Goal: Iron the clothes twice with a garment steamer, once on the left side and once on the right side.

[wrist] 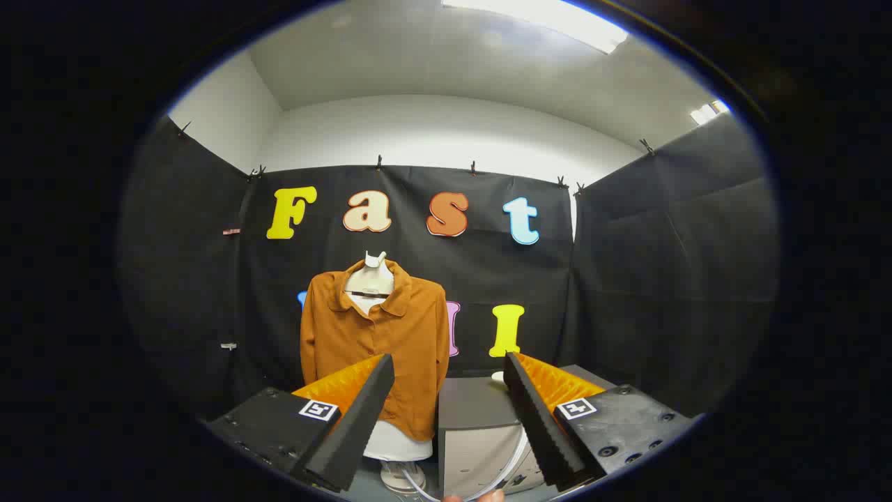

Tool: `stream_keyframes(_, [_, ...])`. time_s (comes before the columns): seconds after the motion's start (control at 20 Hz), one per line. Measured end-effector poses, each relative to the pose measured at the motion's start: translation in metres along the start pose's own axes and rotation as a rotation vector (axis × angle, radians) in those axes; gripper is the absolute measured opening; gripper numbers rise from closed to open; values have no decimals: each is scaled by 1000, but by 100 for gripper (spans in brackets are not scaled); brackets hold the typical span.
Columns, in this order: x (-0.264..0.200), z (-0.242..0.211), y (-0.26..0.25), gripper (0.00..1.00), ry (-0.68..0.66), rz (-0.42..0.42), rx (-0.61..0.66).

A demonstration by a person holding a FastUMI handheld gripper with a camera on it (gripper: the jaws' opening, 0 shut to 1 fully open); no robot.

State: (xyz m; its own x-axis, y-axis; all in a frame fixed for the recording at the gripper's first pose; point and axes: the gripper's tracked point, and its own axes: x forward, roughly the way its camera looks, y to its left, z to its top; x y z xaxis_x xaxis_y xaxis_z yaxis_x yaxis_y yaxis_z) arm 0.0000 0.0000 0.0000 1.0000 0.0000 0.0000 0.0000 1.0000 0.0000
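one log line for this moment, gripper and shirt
gripper: open, holding nothing | shirt: on mannequin, beyond fingers | grey cabinet: right of shirt

A rust-brown shirt hangs buttoned on a white dressmaker's bust, facing forward with its collar spread open. It stands upright well beyond the spread tongs, hem just behind one finger.

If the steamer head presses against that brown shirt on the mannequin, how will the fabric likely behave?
The brown shirt hangs loosely on a white mannequin torso, so it will probably give and sway rather than resist. The torso behind it may offer some backing. The gripper is open, its fingers short of the shirt.
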Motion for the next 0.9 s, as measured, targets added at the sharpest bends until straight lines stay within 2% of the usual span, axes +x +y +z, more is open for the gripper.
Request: stream_keyframes(0.9, [7,-16,-7,98,66,-15,13])
